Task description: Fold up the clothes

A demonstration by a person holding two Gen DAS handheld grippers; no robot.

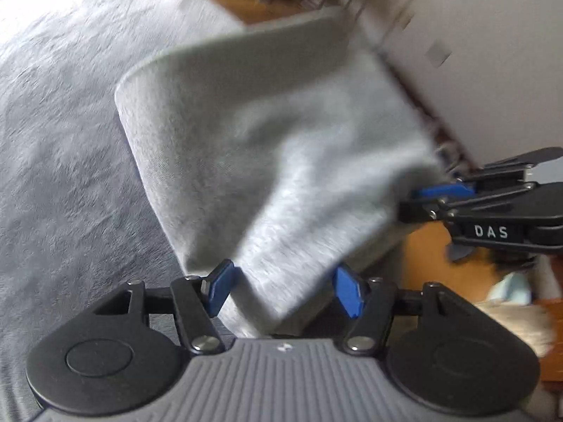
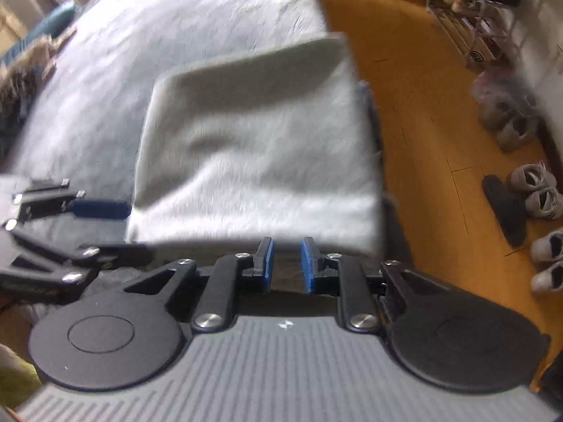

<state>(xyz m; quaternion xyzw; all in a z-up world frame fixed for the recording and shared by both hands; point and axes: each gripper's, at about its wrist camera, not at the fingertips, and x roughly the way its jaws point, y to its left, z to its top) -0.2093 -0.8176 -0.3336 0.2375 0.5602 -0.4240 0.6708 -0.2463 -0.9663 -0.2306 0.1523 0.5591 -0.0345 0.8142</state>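
Grey bedspread [image 2: 176, 35]; orange floor [image 2: 422, 123]; pale sneakers [image 2: 535, 190] along wall; shoe rack [image 2: 468, 10].

Grey-covered bed [image 2: 176, 35], orange wooden floor [image 2: 422, 123], shoes [image 2: 538, 193] beside white wall [image 1: 492, 52].

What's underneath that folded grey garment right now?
The grey garment lies on the pale bed cover, near its edge by the wooden floor. Whatever is directly beneath the garment is covered.
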